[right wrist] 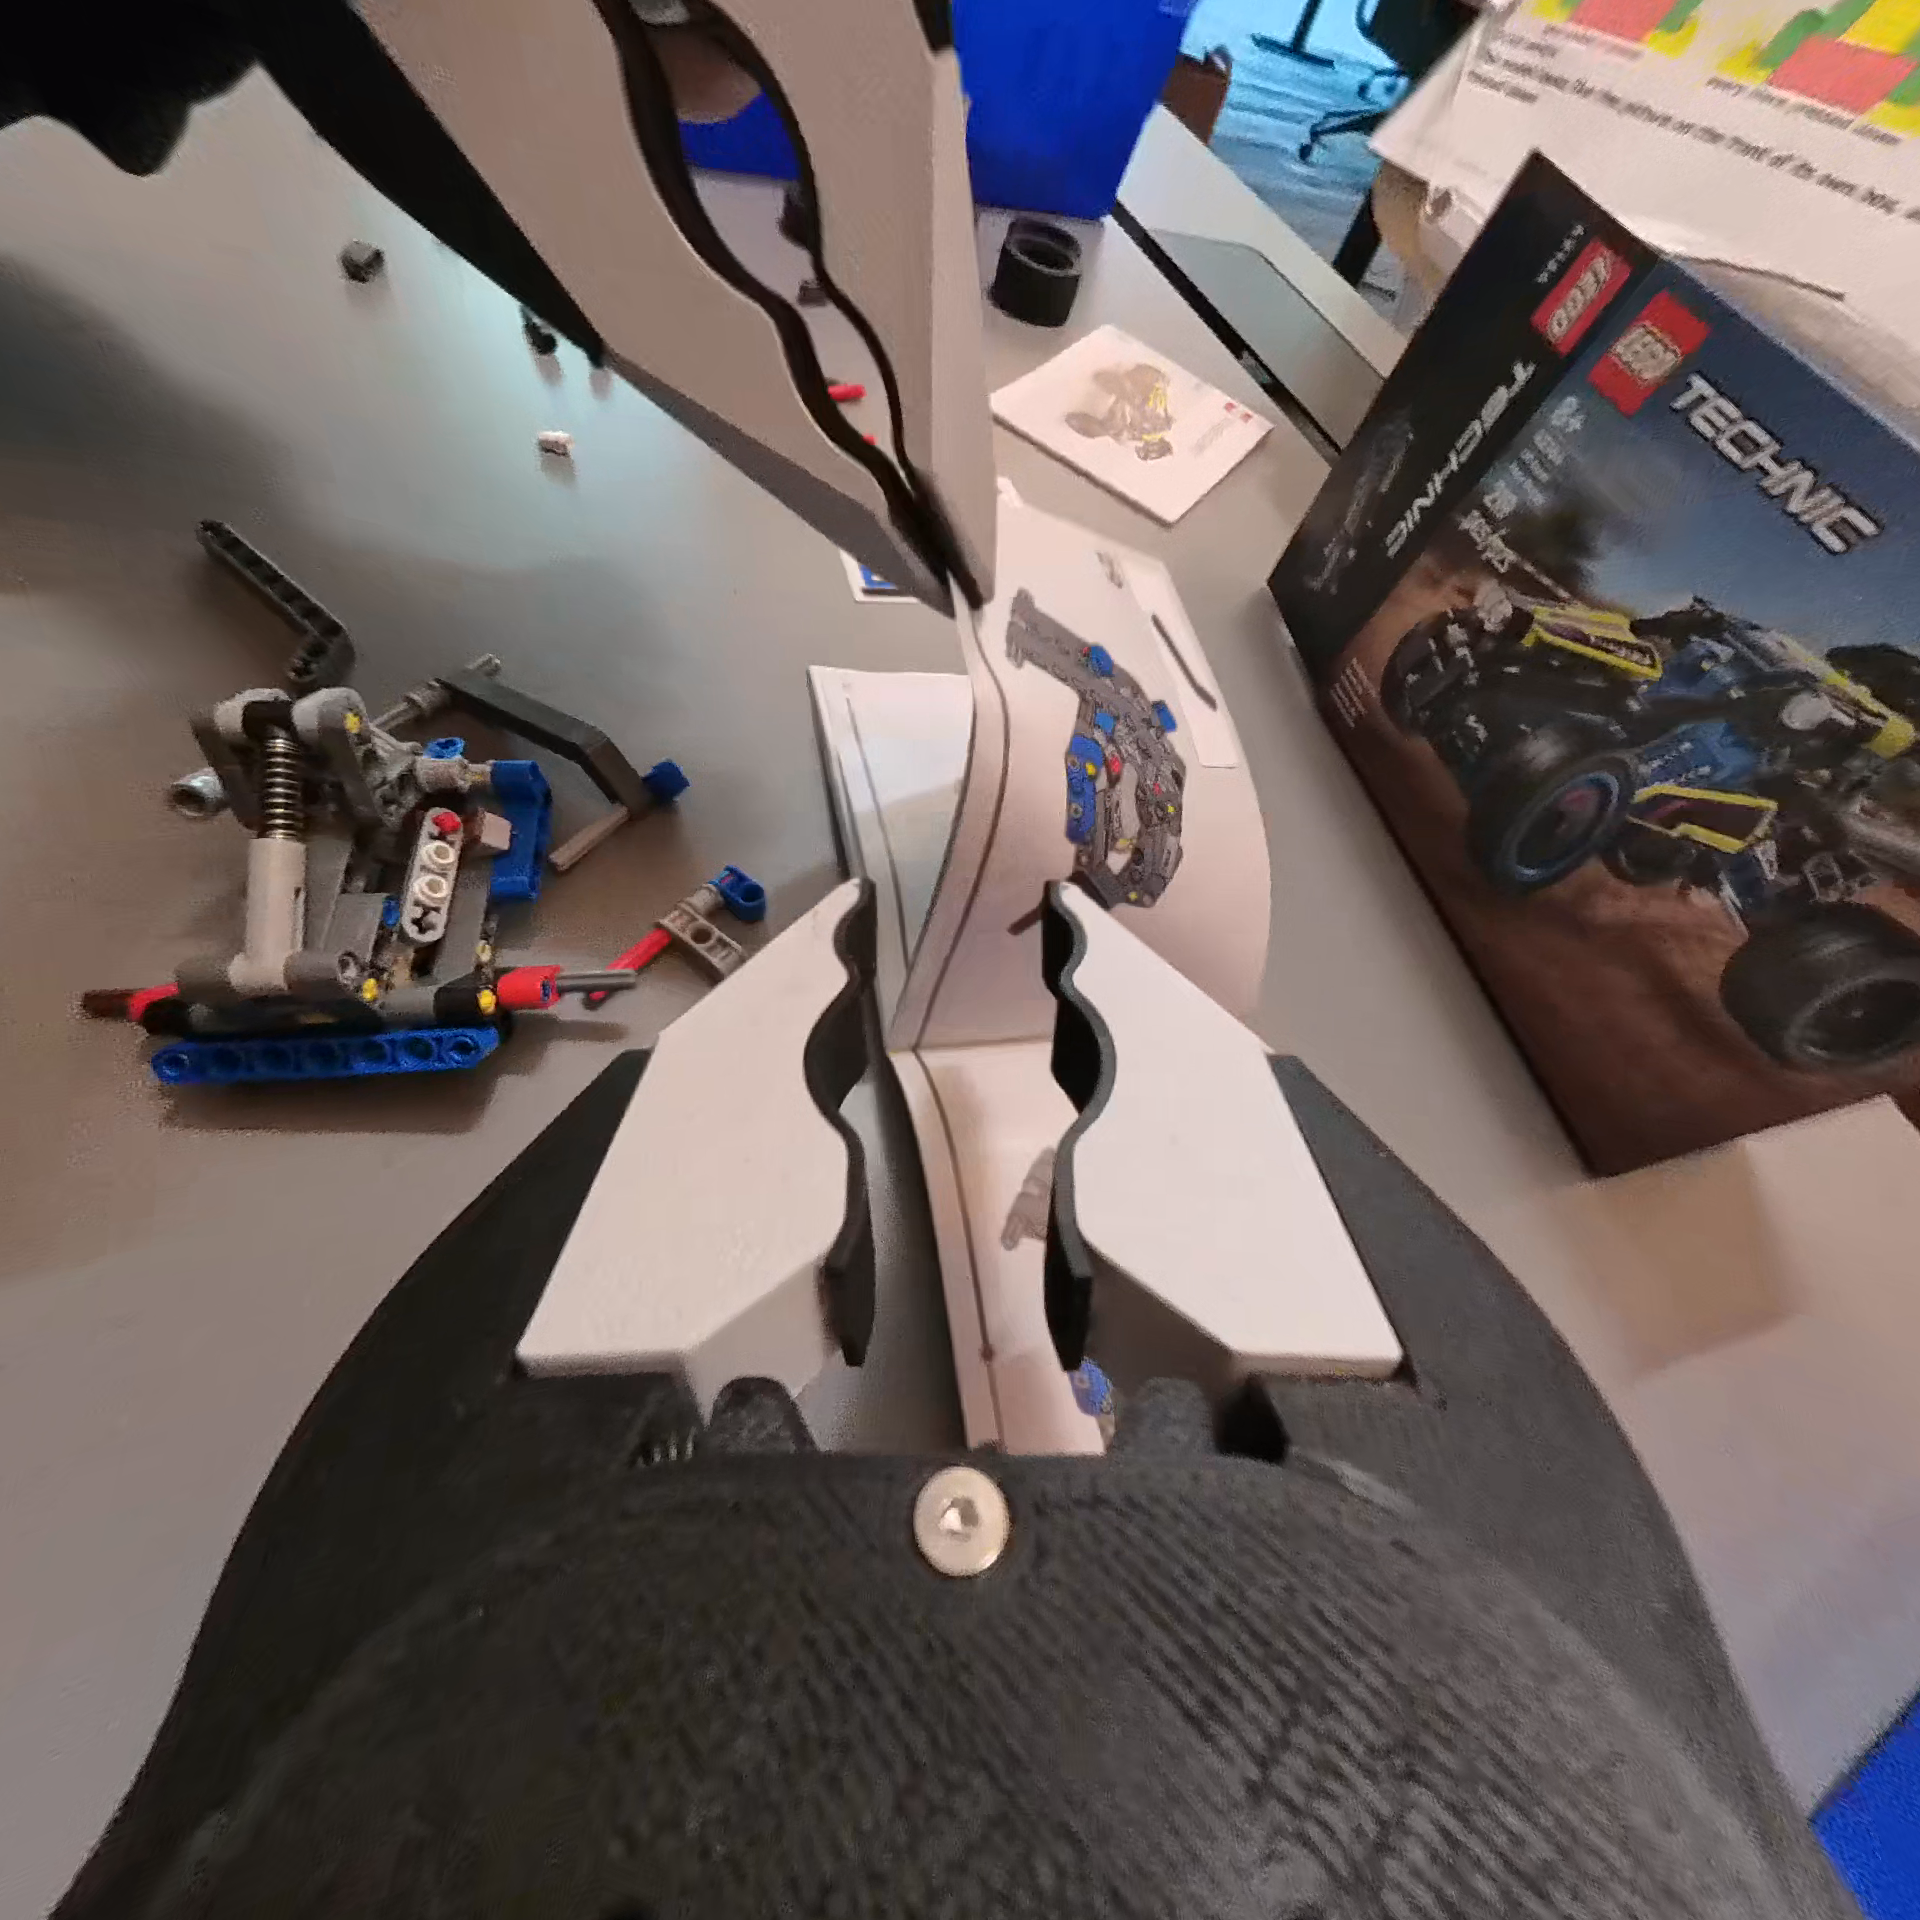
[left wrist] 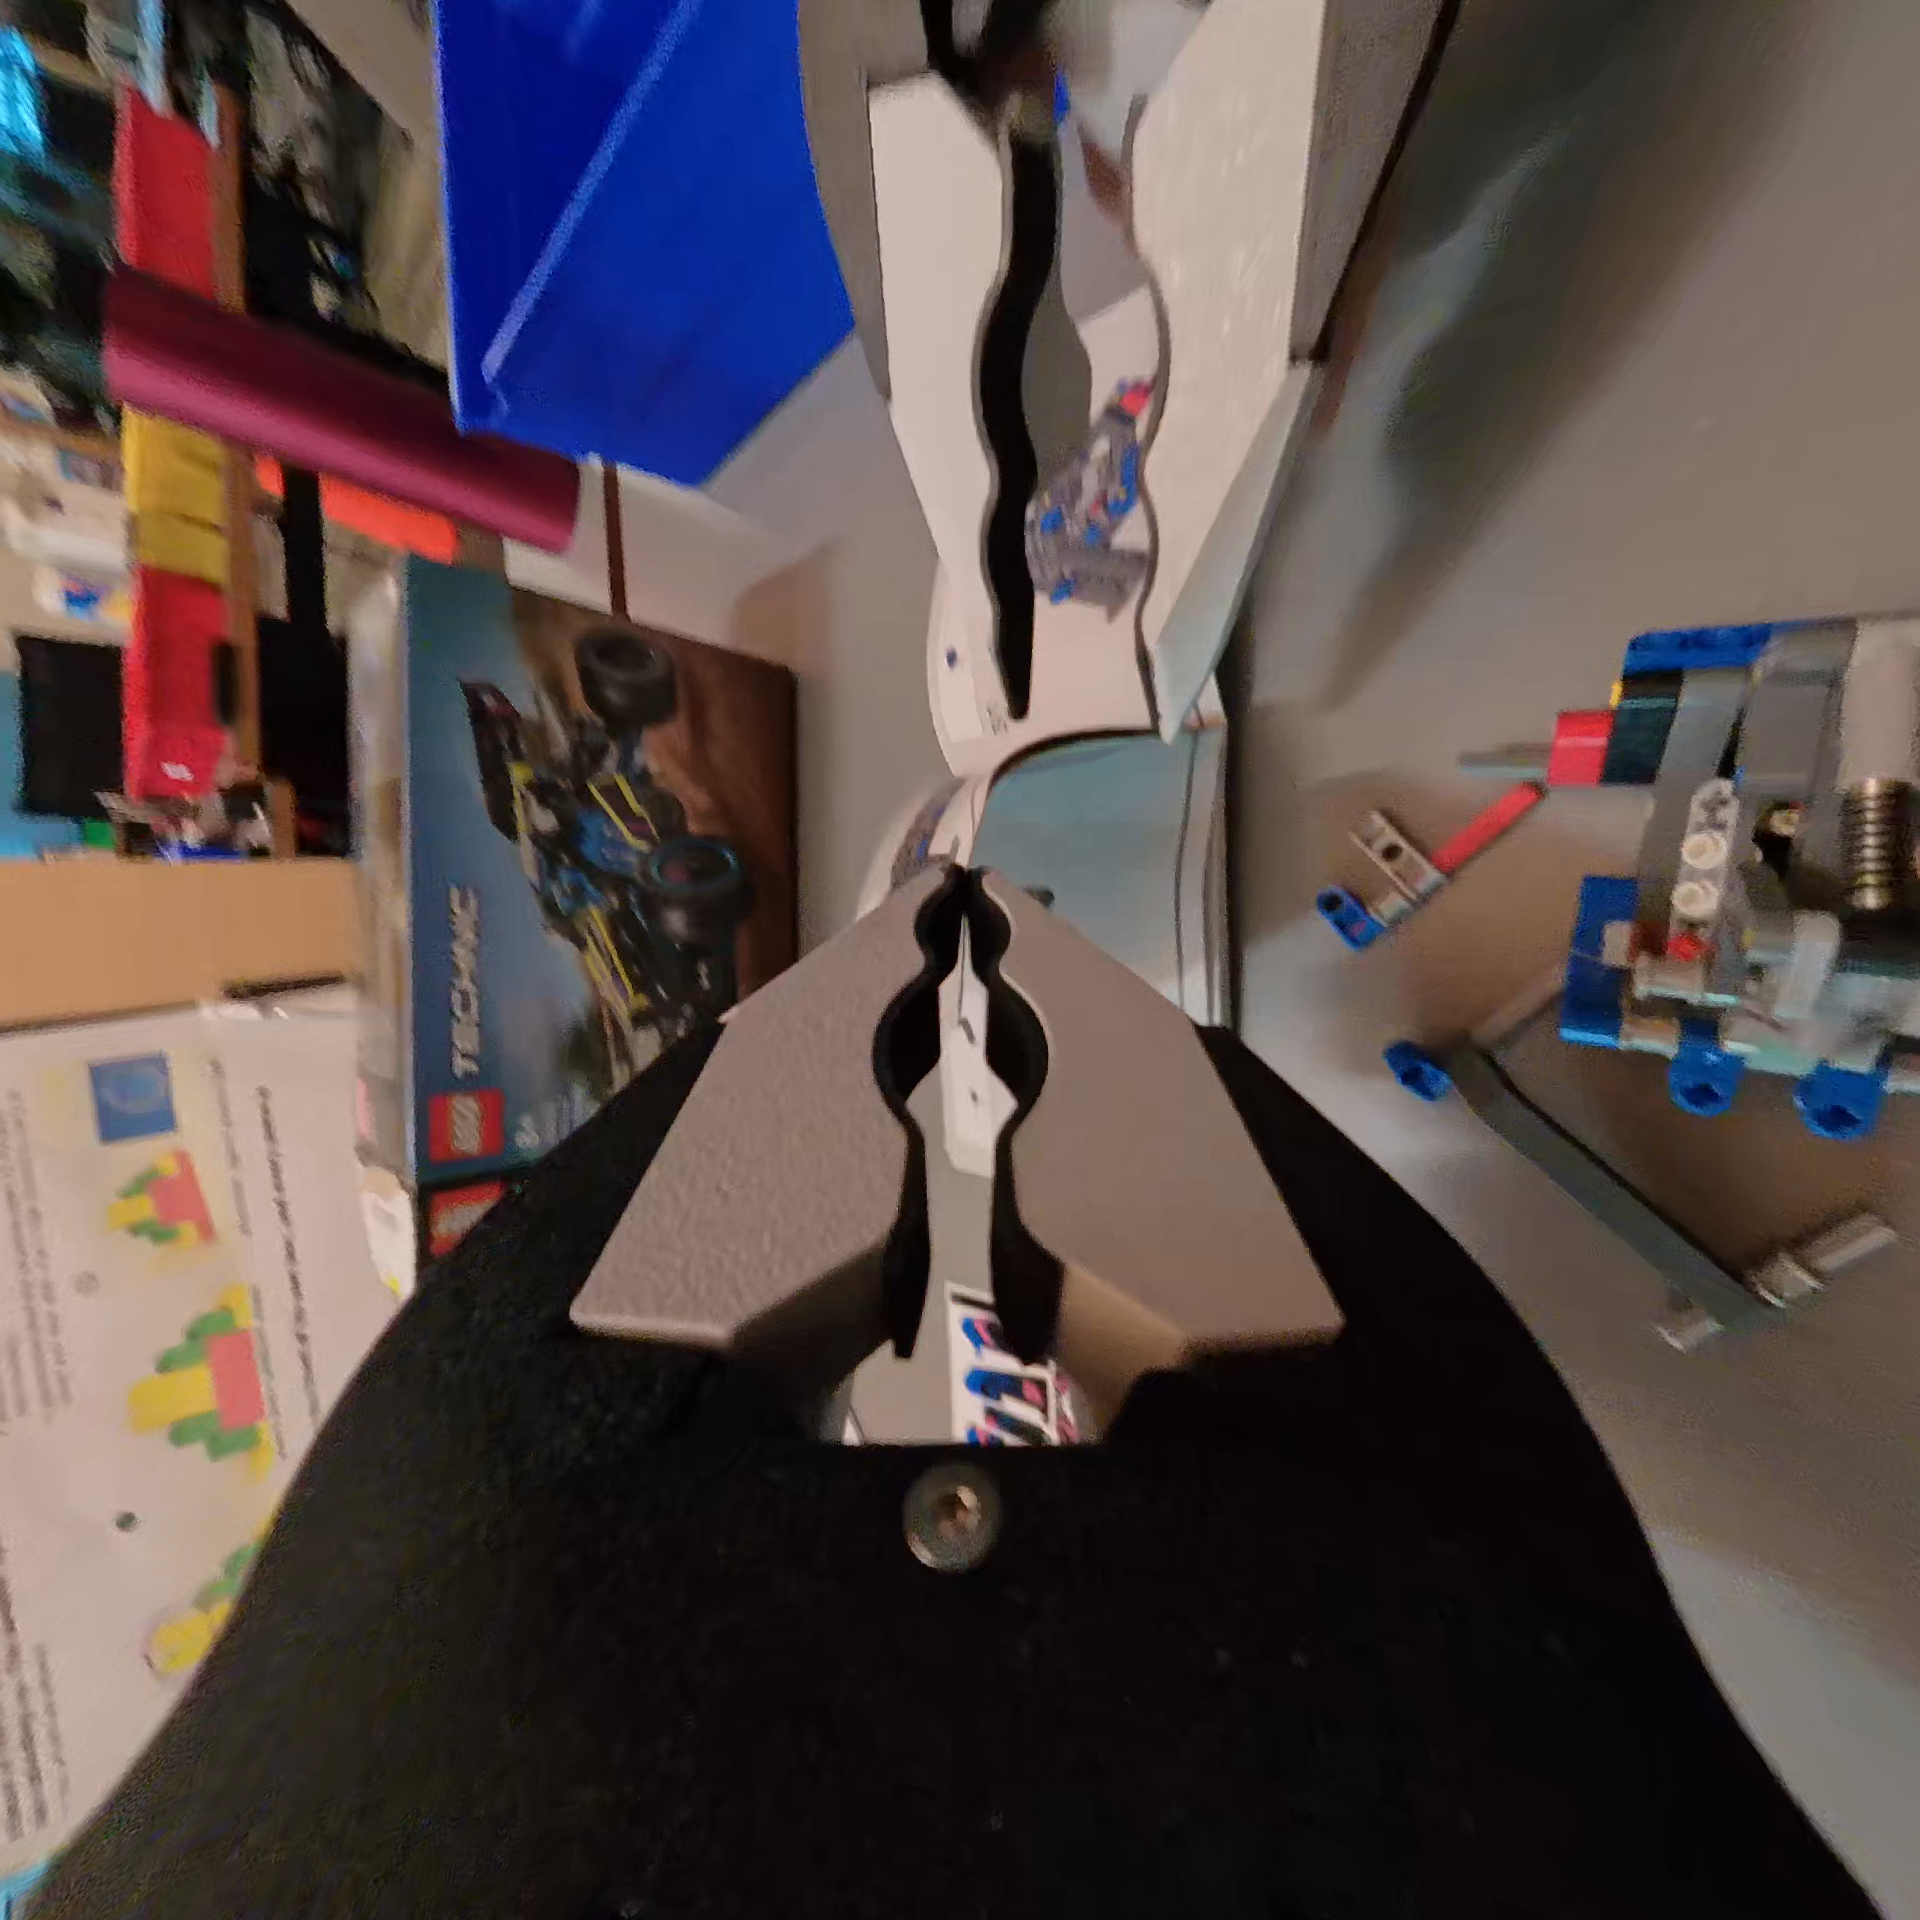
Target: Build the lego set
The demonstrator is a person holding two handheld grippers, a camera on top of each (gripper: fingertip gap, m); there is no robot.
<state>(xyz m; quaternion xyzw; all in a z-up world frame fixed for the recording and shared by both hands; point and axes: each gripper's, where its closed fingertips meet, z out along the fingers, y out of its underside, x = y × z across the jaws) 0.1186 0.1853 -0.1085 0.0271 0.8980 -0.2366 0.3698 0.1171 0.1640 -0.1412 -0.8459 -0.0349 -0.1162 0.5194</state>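
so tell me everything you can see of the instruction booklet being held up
The white paper instruction booklet lies open on the grey table. One page, printed with a grey and blue model drawing, curls upright, pinched at its top edge by the shut left gripper. The open right gripper straddles the page's lower part.

Soft indoor light is cast from above; motion blur is seen in the left wrist view, and edges are bent by wide-angle distortion.
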